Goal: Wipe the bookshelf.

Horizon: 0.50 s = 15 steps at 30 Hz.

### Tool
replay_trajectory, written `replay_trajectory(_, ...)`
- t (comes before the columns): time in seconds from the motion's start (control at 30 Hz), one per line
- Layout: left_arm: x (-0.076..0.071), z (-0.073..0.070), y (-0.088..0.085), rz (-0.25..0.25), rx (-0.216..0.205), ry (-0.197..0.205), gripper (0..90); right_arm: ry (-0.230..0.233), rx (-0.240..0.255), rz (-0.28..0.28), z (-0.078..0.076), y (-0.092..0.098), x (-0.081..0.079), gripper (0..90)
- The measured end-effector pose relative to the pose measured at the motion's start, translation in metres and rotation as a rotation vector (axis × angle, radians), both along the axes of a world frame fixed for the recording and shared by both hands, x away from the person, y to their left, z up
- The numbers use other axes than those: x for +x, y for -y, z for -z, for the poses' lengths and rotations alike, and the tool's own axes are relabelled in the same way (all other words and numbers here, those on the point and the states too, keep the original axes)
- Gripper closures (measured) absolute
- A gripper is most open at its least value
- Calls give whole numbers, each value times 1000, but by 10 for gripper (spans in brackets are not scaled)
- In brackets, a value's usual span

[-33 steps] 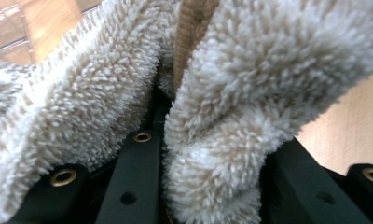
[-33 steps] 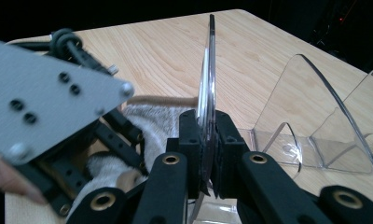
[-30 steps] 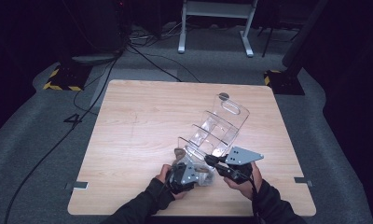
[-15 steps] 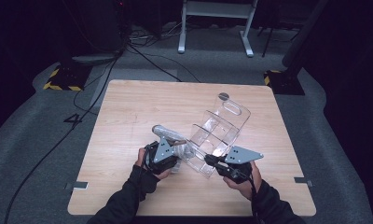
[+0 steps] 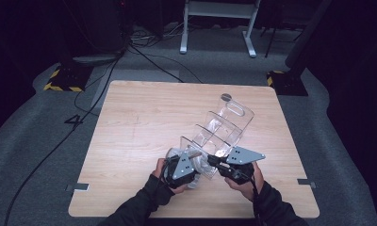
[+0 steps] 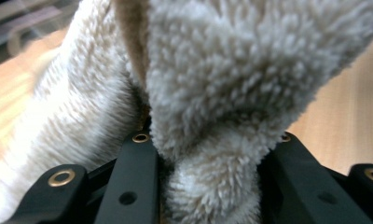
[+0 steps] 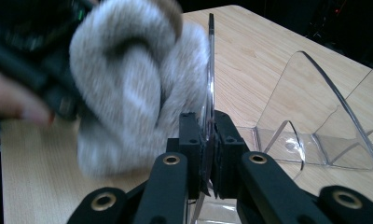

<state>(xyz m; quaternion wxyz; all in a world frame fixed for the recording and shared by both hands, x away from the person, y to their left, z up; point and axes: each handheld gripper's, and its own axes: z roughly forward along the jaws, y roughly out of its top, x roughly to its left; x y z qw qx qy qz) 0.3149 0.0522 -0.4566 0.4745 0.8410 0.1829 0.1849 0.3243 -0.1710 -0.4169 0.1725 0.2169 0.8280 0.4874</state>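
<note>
Both grippers work at the near edge of the pale wooden table (image 5: 130,122). Left gripper (image 6: 208,154) pinches a fluffy cream-white cloth (image 6: 208,79) between its black jaws, the bunched pile bulging over them. Right gripper (image 7: 208,140) is clamped on the nearest upright panel of a clear acrylic divider rack (image 7: 310,102), the thin plate squeezed between its pads. From above, the cloth (image 5: 192,162) sits pressed against that front panel of the rack (image 5: 224,127), just left of the right gripper (image 5: 215,162), with the left gripper (image 5: 189,165) touching the rack's near end.
</note>
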Motion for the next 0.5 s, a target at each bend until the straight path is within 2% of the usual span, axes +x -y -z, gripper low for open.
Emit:
replay_trajectory(0.03,-1,5,5,29,25,-16,694,-3,2,-1,0,0,0,850)
replay_trajectory(0.07,-1,5,5,29,25,-16,694,-3,2,-1,0,0,0,850)
replay_trajectory(0.13,-4,15,14,58,72,-36,694,-1,1,-1,0,0,0,850)
replay_trajectory(0.17,-6,22,21,83,115,-45,694,-2,1,-1,0,0,0,851)
replay_trajectory(0.23,-10,34,32,103,174,-51,694,-1,-2,1,0,-1,0,851)
replay_trajectory(0.33,-7,33,29,105,174,-54,698,0,-3,1,0,-1,0,853)
replay_trajectory(0.37,-3,30,20,69,193,-41,700,1,-1,-1,0,0,0,855)
replay_trajectory(0.4,1,29,12,46,194,-31,700,1,-1,-2,0,0,-1,856)
replay_trajectory(0.43,1,29,12,46,194,-31,701,1,-1,-2,0,0,-1,856)
replay_trajectory(0.47,11,24,-8,-16,155,-47,701,3,-4,-5,0,0,-1,857)
replay_trajectory(0.5,11,24,-8,-16,155,-47,701,3,-4,-5,0,0,-1,857)
